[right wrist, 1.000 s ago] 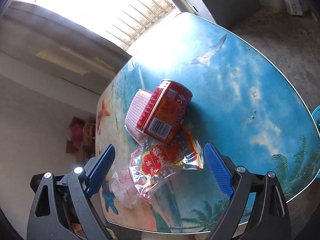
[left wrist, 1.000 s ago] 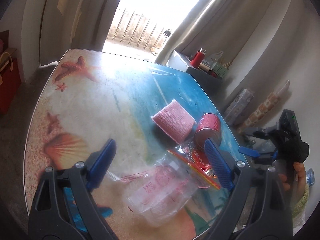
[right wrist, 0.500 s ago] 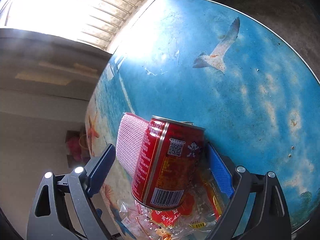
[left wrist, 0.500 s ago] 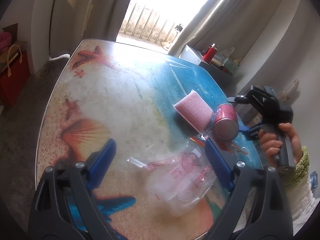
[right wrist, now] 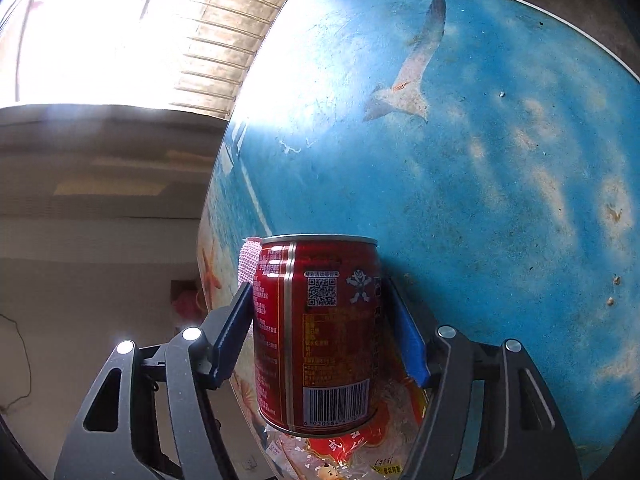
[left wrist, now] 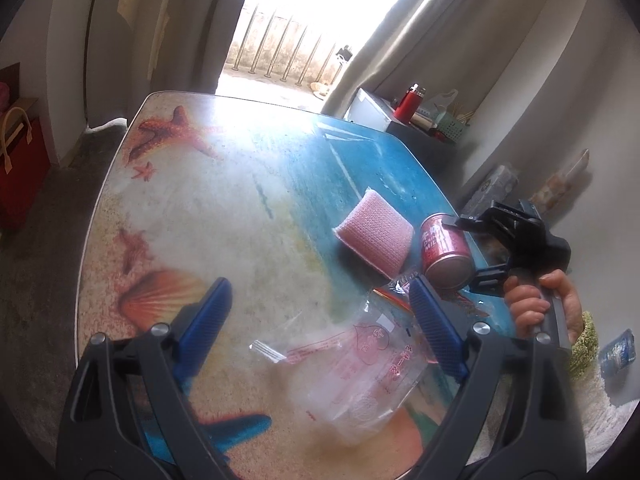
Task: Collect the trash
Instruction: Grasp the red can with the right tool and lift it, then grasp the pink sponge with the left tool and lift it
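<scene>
Your right tongs are clenched on the red can lying on the tabletop; your left tongs hang released above the clear bag.

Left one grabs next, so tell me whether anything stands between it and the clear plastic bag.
Nothing visible does. The left hand-held gripper is open above the clear plastic bag, which lies flat on the table. The right hand-held gripper has the red can between its fingers, off to the side.

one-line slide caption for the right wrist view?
Right claw closed on a red drink can lying on the beach-print table, a red snack wrapper beneath it.
</scene>
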Demonstrator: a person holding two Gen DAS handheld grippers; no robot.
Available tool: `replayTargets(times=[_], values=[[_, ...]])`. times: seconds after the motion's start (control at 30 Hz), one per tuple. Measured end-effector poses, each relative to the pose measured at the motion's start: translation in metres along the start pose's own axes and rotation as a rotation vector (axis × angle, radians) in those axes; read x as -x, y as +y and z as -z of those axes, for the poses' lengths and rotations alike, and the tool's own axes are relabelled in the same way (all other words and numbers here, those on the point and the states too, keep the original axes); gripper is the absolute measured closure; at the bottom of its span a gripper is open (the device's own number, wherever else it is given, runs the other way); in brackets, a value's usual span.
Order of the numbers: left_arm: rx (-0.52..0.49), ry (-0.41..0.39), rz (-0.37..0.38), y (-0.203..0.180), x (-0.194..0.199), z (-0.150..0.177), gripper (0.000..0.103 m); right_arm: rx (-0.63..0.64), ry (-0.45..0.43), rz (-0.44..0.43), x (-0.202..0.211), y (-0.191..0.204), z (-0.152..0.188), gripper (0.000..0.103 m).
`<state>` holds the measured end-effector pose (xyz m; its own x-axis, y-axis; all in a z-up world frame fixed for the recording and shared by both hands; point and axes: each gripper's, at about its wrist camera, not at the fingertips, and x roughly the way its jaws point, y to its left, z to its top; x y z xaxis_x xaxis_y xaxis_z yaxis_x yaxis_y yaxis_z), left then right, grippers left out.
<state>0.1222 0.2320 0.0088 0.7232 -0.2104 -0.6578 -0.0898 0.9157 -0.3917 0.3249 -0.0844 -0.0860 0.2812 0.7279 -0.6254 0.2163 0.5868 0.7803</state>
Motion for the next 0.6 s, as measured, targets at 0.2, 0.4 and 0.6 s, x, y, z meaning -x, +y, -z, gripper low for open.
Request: replayTargets(times=[0.2,0.4,0.6], values=[[-0.170,0.018,-0.017,-0.045,-0.029,-0.041,0.017,-0.023,-0.029,-0.094,0.025,-0.012,0.000,0.039],[-0.382,0.099,-0.029,-0.096,-0.093,-0.055,0.017,-0.043,-0.035,-0.153,0.047,-0.025,0.007,0.039],[-0.527,0.213,-0.059,-0.126,-0.148,-0.050,0.017,-0.038,-0.067,-0.201,0.077,-0.037,0.014,0.039]])
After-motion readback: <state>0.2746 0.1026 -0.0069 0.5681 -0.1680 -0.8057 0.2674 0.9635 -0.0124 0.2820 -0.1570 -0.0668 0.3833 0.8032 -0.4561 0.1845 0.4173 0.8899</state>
